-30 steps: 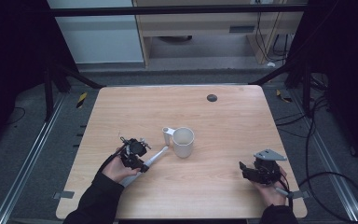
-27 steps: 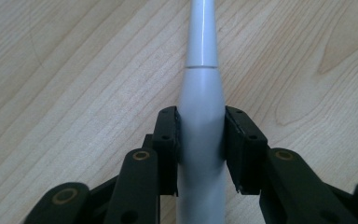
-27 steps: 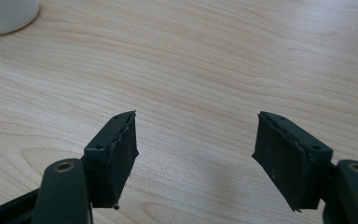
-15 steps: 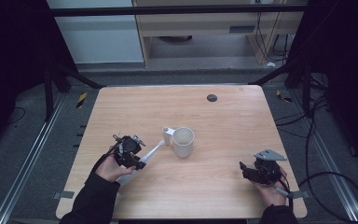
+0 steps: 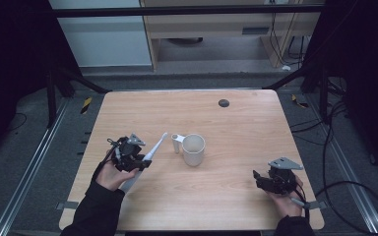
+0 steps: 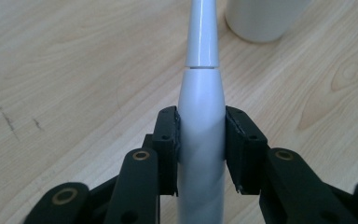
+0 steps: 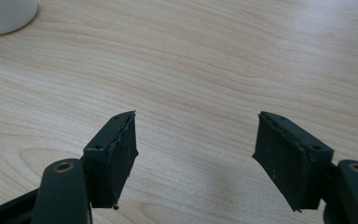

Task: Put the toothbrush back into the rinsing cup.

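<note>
1. High view. Pale wooden table (image 5: 236, 123) with a small dark round disc (image 5: 223, 103) near its far edge. A white ceramic mug (image 5: 193, 149) stands upright near the middle, its handle pointing toward the table's left side. The left gripper (image 5: 137, 158) sits at the left of the table in the person's left hand (image 5: 109, 176). It carries a long white plastic tapered wand, like an electric toothbrush body (image 5: 147, 160), slanted with its thin tip aimed up toward the mug's handle; tip near the handle, apart from it. The thick end sticks out behind the gripper above the table. The right gripper (image 5: 259, 179) rests low at the table's right front, well apart from the mug, in the right hand (image 5: 286, 200).

2. Left gripper view. Both black pads (image 6: 238, 147) press on the wand's (image 6: 200, 135) thick white barrel, one on each side: a firm pinch. The narrower neck runs away from the jaws toward the mug's base (image 6: 261, 18), seen at the top edge. Wood grain beneath.

3. Right gripper view. Jaws spread wide, nothing between the pads (image 7: 116, 154), bare tabletop (image 7: 205, 70) beneath. A corner of the mug (image 7: 4, 14) shows at top left.
</note>
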Motion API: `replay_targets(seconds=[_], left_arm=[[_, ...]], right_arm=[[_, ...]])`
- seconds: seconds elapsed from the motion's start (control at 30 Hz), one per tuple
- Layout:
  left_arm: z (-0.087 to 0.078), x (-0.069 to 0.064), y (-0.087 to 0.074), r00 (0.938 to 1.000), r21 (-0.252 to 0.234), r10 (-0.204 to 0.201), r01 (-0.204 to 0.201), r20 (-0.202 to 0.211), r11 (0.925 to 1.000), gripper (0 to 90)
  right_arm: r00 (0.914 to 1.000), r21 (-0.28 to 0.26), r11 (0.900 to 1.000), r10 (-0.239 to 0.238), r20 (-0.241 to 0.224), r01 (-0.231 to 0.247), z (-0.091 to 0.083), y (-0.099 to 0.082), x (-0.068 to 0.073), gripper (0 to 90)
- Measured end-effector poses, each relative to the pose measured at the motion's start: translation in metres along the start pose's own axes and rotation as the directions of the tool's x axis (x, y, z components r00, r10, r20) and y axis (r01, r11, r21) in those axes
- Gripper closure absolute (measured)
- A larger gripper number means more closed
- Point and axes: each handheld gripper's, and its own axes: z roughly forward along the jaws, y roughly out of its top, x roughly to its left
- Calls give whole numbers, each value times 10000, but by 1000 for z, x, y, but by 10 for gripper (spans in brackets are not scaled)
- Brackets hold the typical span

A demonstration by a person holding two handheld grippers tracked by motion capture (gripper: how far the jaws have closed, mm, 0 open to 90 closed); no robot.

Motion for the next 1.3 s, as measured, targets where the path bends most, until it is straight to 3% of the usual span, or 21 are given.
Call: replay_targets(seconds=[0.23,0.37,0.6,0.8,0.93,1.07,1.3], left_arm=[[-6,-1,1,9992,-853,-239,212,-314,9961,667],[-14,-1,1,9970,-1725,-524,419,-567,9841,666],[-25,2,4,9910,-2961,-986,677,-908,9528,666],[-30,4,12,9872,-3761,-1127,624,-1132,9245,667],[-30,4,20,9861,-4024,-1198,640,-1151,9132,666],[-32,2,29,9856,-4468,-1280,658,-1105,8922,666],[-36,-4,46,9856,-5329,-1418,714,-924,8431,667]], right_arm=[[10000,-20,10000,-35,27,35,0,0,0,294],[9999,-80,9999,-83,65,83,0,0,0,294],[9999,-119,9999,-108,51,109,0,0,2,290],[9999,-142,9998,-119,87,120,0,-1,2,290],[9998,-137,9998,-148,107,149,0,-1,1,290],[9998,-143,9998,-161,113,163,0,-1,1,290],[9998,-165,9997,-187,104,189,0,-1,1,290]])
